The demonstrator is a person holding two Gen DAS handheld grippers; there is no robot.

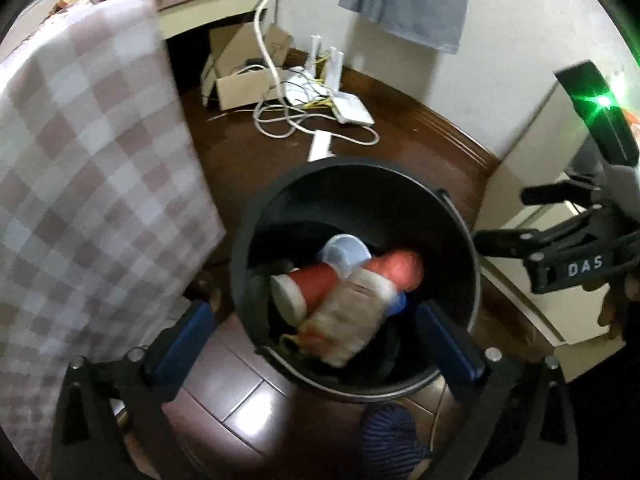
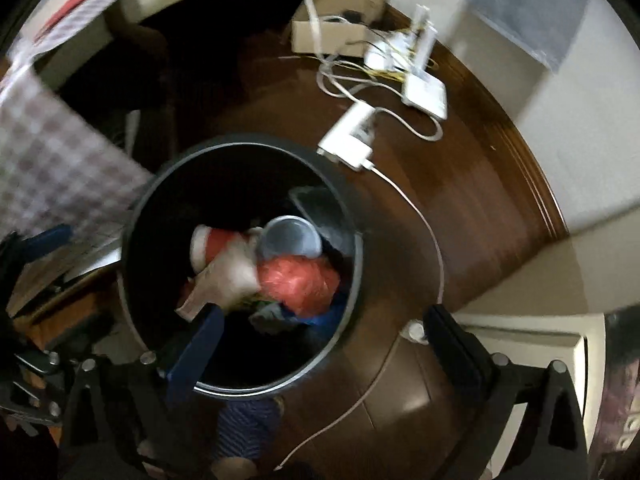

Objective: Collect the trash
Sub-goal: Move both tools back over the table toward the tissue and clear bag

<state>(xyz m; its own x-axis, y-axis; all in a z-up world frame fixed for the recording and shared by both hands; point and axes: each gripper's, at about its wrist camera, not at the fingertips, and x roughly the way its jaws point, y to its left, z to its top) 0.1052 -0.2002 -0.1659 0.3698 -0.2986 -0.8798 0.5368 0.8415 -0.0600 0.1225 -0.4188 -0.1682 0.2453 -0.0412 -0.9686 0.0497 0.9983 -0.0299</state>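
A black bin (image 1: 360, 196) stands on the dark wood floor, and both grippers point down into it. Inside lie a red cup with a white rim (image 1: 308, 284), a pale blue cup (image 1: 344, 252), an orange bag (image 1: 400, 268) and a blurred crumpled beige wrapper (image 1: 348, 324). My left gripper (image 1: 318, 336) is open, its blue pads astride the bin's near rim. To its right, the right gripper (image 1: 500, 218) hangs beside the bin. In the right wrist view my right gripper (image 2: 324, 348) is open over the bin (image 2: 208, 184), above the wrapper (image 2: 228, 276) and orange bag (image 2: 300, 280).
A checked cloth (image 1: 92, 160) hangs off a bed at the left, close to the bin. Behind the bin lie a cardboard box (image 1: 244, 84), a white router with tangled cables (image 1: 348, 108) and a power strip (image 2: 352, 140). A white cabinet (image 1: 532, 184) stands at the right. A striped foot (image 1: 388, 432) is near the bin.
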